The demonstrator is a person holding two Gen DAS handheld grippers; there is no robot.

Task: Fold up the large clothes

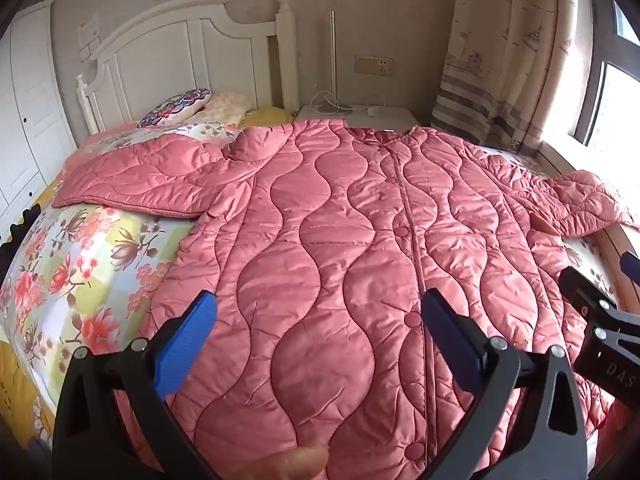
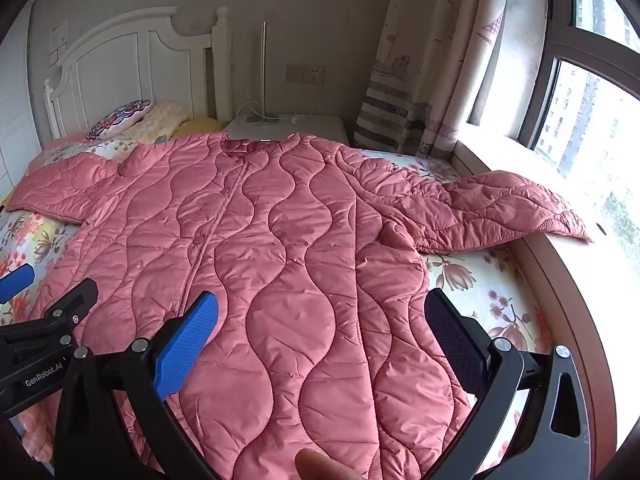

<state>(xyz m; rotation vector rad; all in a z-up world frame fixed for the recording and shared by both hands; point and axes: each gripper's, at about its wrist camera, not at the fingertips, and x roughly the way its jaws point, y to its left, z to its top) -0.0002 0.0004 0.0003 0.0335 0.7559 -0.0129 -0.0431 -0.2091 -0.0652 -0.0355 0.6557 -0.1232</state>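
A large pink quilted coat [image 1: 340, 248] lies flat on the bed, front up, collar toward the headboard, with snap buttons down its middle. Its left sleeve [image 1: 144, 176] stretches out over the floral sheet. Its right sleeve [image 2: 492, 212] reaches onto the windowsill. The coat also fills the right wrist view [image 2: 288, 272]. My left gripper [image 1: 320, 340] is open and empty above the hem, left of the button line. My right gripper [image 2: 324, 344] is open and empty above the hem's right half. Each gripper shows at the edge of the other's view.
The bed has a floral sheet [image 1: 80, 264] and a white headboard [image 1: 180, 52] with pillows [image 1: 180, 110]. A white nightstand [image 1: 360, 114] with a lamp and cables stands behind the collar. A curtain [image 2: 432, 60] and window [image 2: 592, 92] line the right side.
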